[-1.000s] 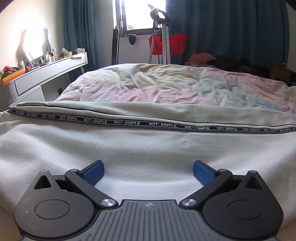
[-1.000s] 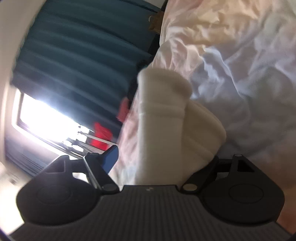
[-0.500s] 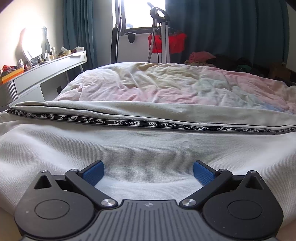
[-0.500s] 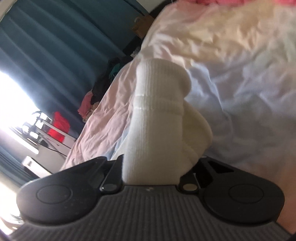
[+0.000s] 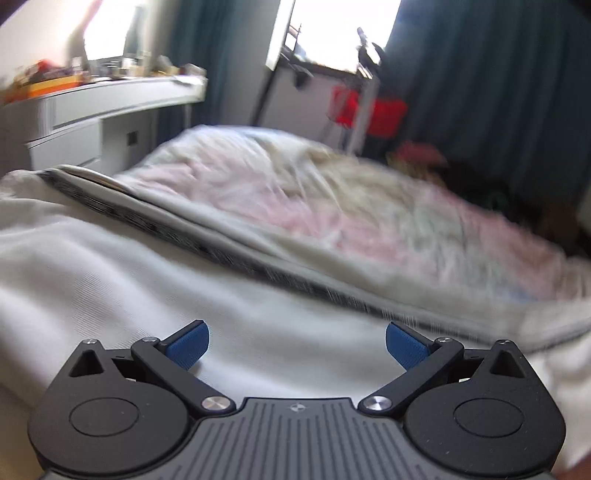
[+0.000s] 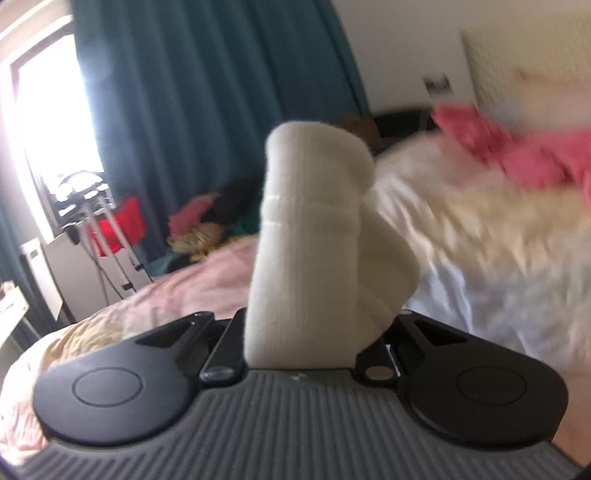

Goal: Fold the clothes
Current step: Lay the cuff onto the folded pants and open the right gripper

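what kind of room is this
Most likely a bedroom in a home: a bed with a rumpled pastel duvet, a white dressing table cluttered with small items, and dark teal curtains beside a bright window.

Teal curtains [image 6: 207, 92], white desk [image 5: 110, 110], pastel duvet [image 5: 332, 206]

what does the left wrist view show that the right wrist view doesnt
Only the left wrist view shows the left gripper open over a cream garment with a black lettered band, plus a white dresser with clutter on top.

Only the right wrist view shows the right gripper shut on a bunched white cuff, and a pink cloth lying farther back on the bed.

Both show the rumpled pastel bedding, the dark teal curtains, the bright window and a red item by a metal stand.
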